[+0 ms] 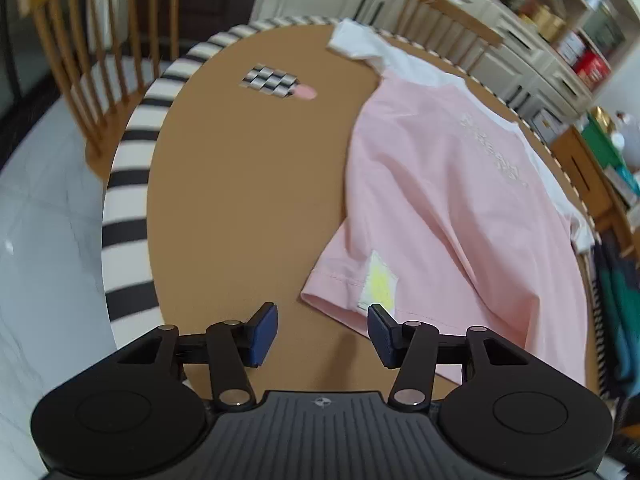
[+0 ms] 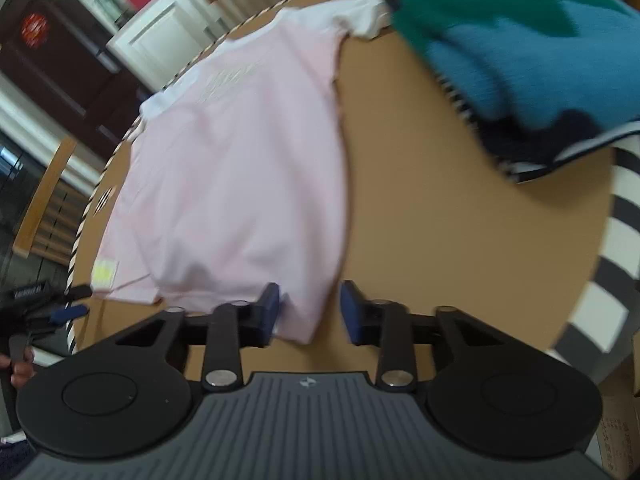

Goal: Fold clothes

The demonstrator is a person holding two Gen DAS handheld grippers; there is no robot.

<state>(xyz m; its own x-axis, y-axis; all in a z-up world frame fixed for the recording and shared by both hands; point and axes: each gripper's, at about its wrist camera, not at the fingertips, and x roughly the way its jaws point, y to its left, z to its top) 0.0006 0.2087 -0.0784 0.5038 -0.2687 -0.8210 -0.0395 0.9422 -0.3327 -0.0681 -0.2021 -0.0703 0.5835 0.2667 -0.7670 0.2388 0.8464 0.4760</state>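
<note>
A pink T-shirt [image 1: 452, 200] with white sleeves lies spread on the brown table [image 1: 240, 184]; it has pale print on the chest and a white-yellow care label [image 1: 379, 284] at the near hem. My left gripper [image 1: 322, 334] is open and empty, just short of that hem corner. In the right wrist view the same shirt [image 2: 236, 168] lies ahead. My right gripper [image 2: 309, 312] is open, with the shirt's other hem corner lying between its blue pads [image 2: 271, 304]. The left gripper [image 2: 60, 308] shows at the left edge there.
A pile of teal, green and navy clothes [image 2: 532, 52] sits at the table's right side. A small checkered object with a pink tip [image 1: 276, 82] lies on the far table. Wooden chairs [image 1: 92, 56] and white cabinets [image 1: 520, 52] stand around. The table rim is black-and-white striped [image 1: 128, 200].
</note>
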